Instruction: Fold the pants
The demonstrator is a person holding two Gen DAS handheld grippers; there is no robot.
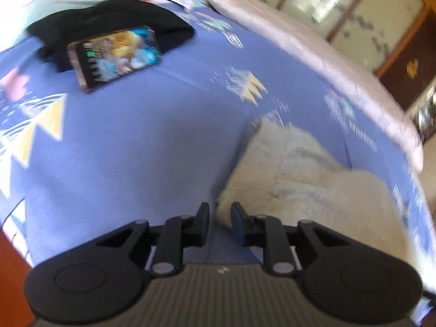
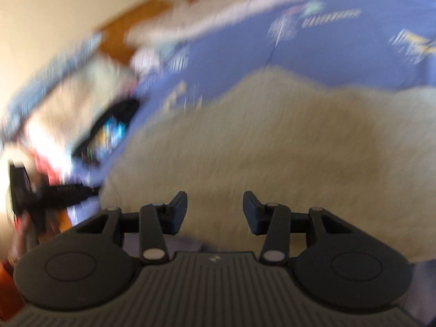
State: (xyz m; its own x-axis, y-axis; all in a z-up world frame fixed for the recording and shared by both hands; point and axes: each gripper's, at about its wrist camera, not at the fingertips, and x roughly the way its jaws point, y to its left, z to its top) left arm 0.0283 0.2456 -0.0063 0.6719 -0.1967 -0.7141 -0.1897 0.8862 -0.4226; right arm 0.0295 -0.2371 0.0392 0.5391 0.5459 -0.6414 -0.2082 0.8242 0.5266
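Note:
Fluffy cream-white pants (image 1: 308, 179) lie bunched on the blue patterned bedsheet (image 1: 130, 147), at the lower right of the left wrist view. My left gripper (image 1: 220, 212) is open with a narrow gap and empty, just above the pants' near-left corner. In the blurred right wrist view the pants (image 2: 272, 141) fill the middle. My right gripper (image 2: 215, 204) is open wide and empty, close above them. The left gripper (image 2: 49, 193) shows at the left edge of that view.
A black garment (image 1: 109, 24) with a colourful booklet (image 1: 117, 57) on it lies at the bed's far left. A pale quilt (image 1: 299, 51) runs along the bed's far side. A wardrobe with frosted panels (image 1: 354, 8) stands beyond it.

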